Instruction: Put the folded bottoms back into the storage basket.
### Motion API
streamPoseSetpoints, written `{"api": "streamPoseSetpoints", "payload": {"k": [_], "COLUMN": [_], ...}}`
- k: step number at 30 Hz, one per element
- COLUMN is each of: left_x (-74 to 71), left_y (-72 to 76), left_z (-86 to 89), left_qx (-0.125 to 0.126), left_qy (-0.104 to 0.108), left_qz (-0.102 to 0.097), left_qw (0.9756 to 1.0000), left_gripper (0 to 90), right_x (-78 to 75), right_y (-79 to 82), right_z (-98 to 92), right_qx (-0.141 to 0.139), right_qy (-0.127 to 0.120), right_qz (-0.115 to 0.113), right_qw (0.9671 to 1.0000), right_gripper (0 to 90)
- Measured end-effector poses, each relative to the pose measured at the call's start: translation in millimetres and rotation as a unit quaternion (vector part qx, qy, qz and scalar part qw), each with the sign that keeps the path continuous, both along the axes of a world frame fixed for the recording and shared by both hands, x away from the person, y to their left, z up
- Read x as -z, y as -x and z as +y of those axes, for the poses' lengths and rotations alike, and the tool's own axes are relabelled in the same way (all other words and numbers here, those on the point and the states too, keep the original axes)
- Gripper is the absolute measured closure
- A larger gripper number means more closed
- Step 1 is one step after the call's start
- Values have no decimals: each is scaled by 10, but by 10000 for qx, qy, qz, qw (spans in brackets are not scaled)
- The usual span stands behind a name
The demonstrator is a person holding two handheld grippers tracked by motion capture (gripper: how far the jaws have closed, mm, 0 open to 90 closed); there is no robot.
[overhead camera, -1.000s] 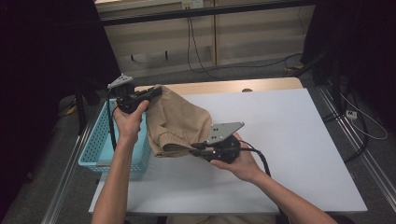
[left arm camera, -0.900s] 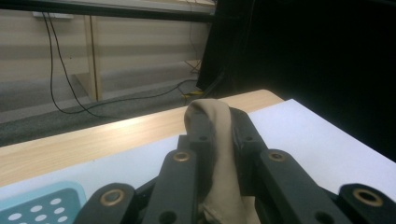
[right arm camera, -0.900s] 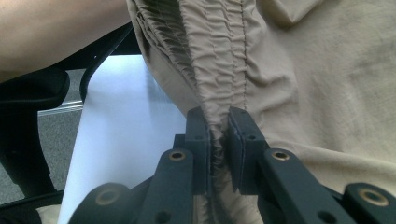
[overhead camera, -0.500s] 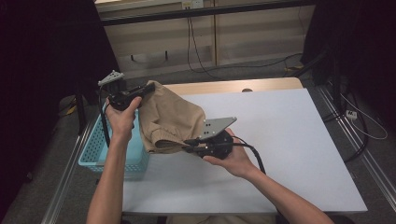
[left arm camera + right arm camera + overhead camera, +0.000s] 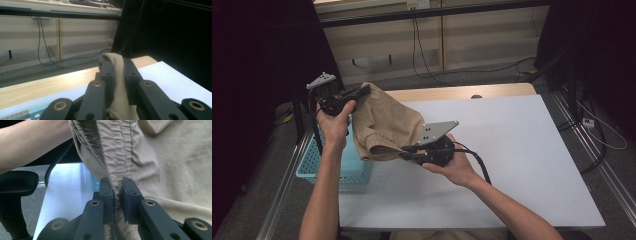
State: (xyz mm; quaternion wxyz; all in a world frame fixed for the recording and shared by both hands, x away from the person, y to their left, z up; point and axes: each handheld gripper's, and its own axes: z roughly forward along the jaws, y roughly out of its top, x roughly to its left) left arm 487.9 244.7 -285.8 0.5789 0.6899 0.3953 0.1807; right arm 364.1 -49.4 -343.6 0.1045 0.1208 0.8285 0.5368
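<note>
A tan cloth garment point(image 5: 384, 127) with a gathered elastic waistband hangs stretched in the air between both grippers, above the table's left side. My left gripper point(image 5: 364, 92) is shut on one end of it, up high over the basket; in the left gripper view a fold of the tan cloth point(image 5: 115, 82) sits pinched between the black jaws. My right gripper point(image 5: 406, 152) is shut on the ruched waistband point(image 5: 116, 155), lower and nearer the person. In the right gripper view the garment point(image 5: 175, 165) spreads to the right and the person's left forearm point(image 5: 32, 142) crosses the top left.
A light blue plastic basket point(image 5: 319, 167) stands at the table's left edge, under the cloth. The white table top point(image 5: 522, 150) has a wooden strip point(image 5: 452, 93) along its far edge. Cables trail on the floor beyond, and a black chair point(image 5: 12, 185) stands below.
Both grippers have carried the garment to the left, toward the basket. The left gripper moved left and slightly up; the right followed left across the table.
</note>
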Motion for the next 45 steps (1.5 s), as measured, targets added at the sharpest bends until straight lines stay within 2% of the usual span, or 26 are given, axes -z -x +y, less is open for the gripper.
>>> {"api": "streamPoseSetpoints", "payload": {"k": [7, 13, 22, 45], "left_x": [-48, -90, -153, -222], "left_y": [15, 35, 48, 57], "left_z": [74, 132, 252, 545], "left_qx": [-45, -124, -234, -455], "left_qy": [107, 64, 161, 118], "left_qz": [-25, -61, -100, -104], "left_qw": [9999, 9999, 9995, 9988], "left_gripper": [821, 821, 821, 821], "right_x": [-51, -87, -173, -255], "right_y": [-13, -26, -41, -114], "right_z": [68, 132, 233, 496], "right_qx": [-49, -109, -191, -341], "right_qy": [-57, -63, -129, -192], "right_qz": [-22, -52, -121, -50], "right_qw": [10000, 9999, 9997, 9992], "right_gripper": [795, 795, 795, 795]}}
